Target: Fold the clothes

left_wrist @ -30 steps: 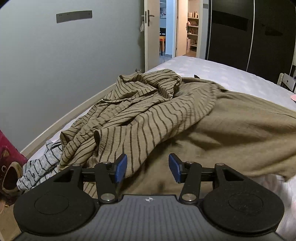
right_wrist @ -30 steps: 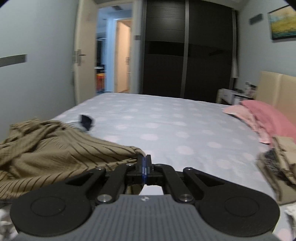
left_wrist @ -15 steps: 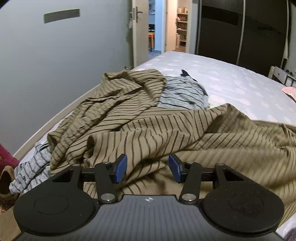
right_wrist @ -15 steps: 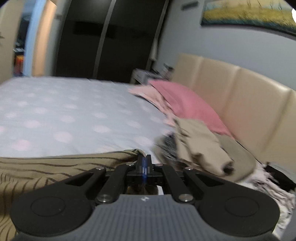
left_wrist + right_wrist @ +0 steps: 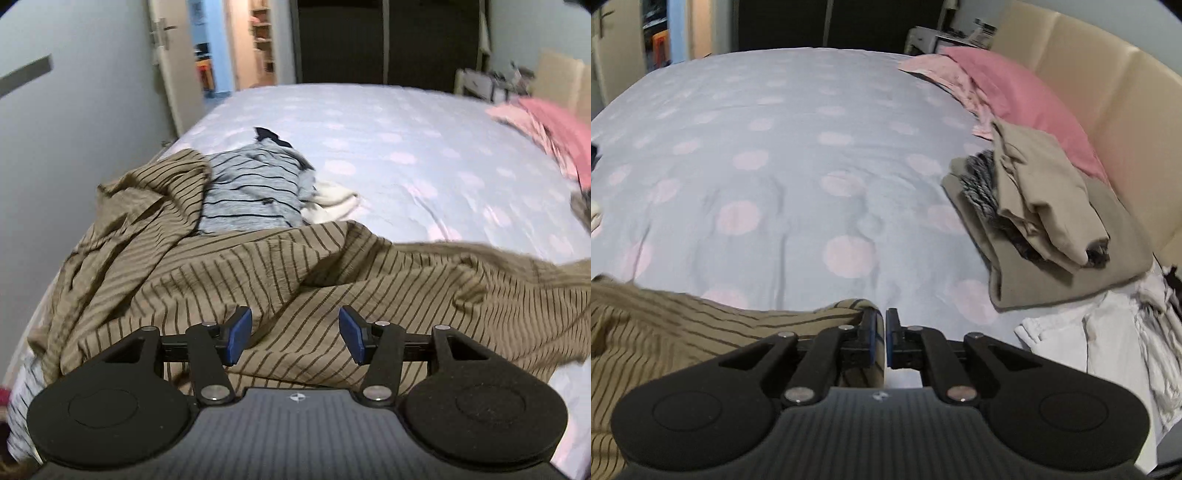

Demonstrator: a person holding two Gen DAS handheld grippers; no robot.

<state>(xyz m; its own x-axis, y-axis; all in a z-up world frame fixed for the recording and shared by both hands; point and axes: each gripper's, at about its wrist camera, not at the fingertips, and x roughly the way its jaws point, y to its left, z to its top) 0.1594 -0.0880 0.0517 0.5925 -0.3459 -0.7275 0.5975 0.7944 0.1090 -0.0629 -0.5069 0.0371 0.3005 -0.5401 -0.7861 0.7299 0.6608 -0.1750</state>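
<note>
A khaki garment with dark stripes (image 5: 288,280) lies crumpled across the near side of the bed. My left gripper (image 5: 294,334) is open and empty, its blue pads just above the garment's striped cloth. My right gripper (image 5: 885,334) is shut on an edge of the striped garment (image 5: 665,332), which stretches away to the left. A grey striped shirt (image 5: 251,192) and a white cloth (image 5: 334,201) lie behind the garment.
The bed (image 5: 783,147) has a pale blue cover with pink dots. A stack of folded clothes (image 5: 1041,221) sits at the right by the beige headboard (image 5: 1108,103), with pink pillows (image 5: 1015,96) behind and white clothes (image 5: 1108,332) in front. A wall and an open door (image 5: 173,74) stand at the left.
My right gripper has pulled the striped garment's edge to the right, spreading it across the bed and uncovering the grey striped shirt. Both cameras have swung right toward the headboard.
</note>
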